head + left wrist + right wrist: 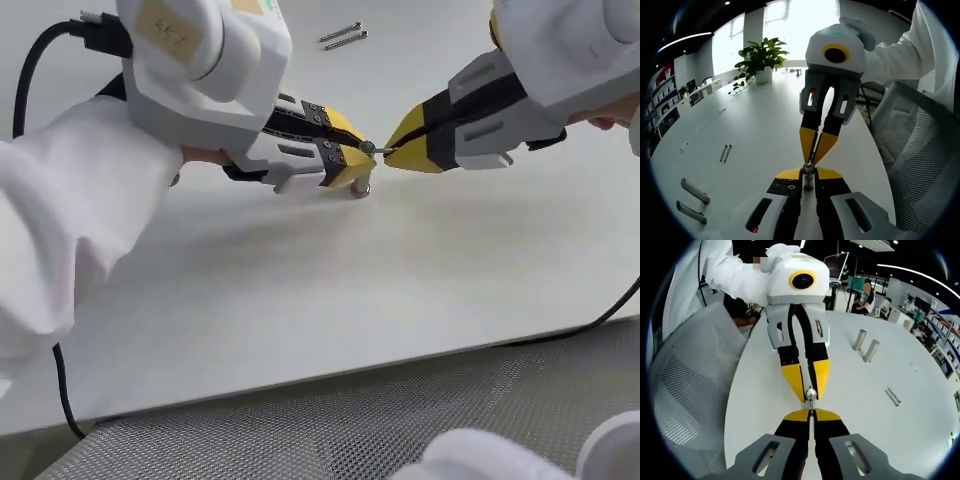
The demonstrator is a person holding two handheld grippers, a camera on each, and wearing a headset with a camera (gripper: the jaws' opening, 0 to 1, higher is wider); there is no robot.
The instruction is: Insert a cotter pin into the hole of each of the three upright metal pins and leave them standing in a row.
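head view: the left tool (366,163) is clamped on a short silvery metal pin (360,188), which stands upright on the white bench (330,290), its dark rounded head just above the yellow tips. the right tool (390,155) reaches in from the right, pinched shut on a thin cotter pin (381,151) that meets the pin's head. two spare cotter pins (343,36) lie at the far side.

left gripper view: the metal pin (808,178) is a ringed steel cylinder held tight between the jaws. two other metal pins (694,191) lie flat on the bench, apart from it.

right gripper view: the wire-thin cotter pin (811,406) sits between closed jaws, its end at the pin's shiny head.
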